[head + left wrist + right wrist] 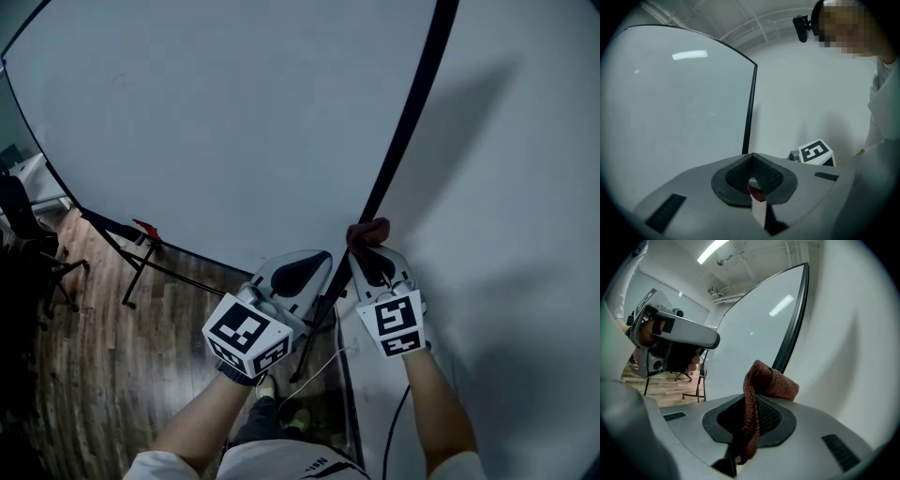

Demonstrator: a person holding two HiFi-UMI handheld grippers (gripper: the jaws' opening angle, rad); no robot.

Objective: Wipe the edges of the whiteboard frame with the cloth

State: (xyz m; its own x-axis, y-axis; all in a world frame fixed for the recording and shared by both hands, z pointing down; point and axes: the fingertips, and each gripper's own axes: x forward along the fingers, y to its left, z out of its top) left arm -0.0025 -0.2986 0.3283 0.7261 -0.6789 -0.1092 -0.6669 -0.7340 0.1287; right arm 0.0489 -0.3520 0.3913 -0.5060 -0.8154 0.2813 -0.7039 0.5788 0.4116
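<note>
Against the black frame (412, 103) that runs up the right side of the whiteboard (216, 122), the right tongs (371, 251) hold a reddish-brown cloth (367, 232), pressing it onto the frame's lower stretch. The right gripper view shows the tongs (754, 401) closed on that cloth (769, 383): a strip is pinched between the ribbed pads, and a folded wad bulges out past the tips, touching the frame (792, 324). Just left of the frame, in front of the whiteboard's bottom corner, the left tongs (317, 261) point up beside the right ones. In the left gripper view they (751, 158) stand pressed together at the tips with nothing between the pads, and the frame (750, 108) rises just beyond them. Right of the frame lies a plain white wall (525, 187). Below and left of the frame, the whiteboard's stand (141, 267) rests on a wooden floor (103, 375), with an office chair (28, 244) further left.
</note>
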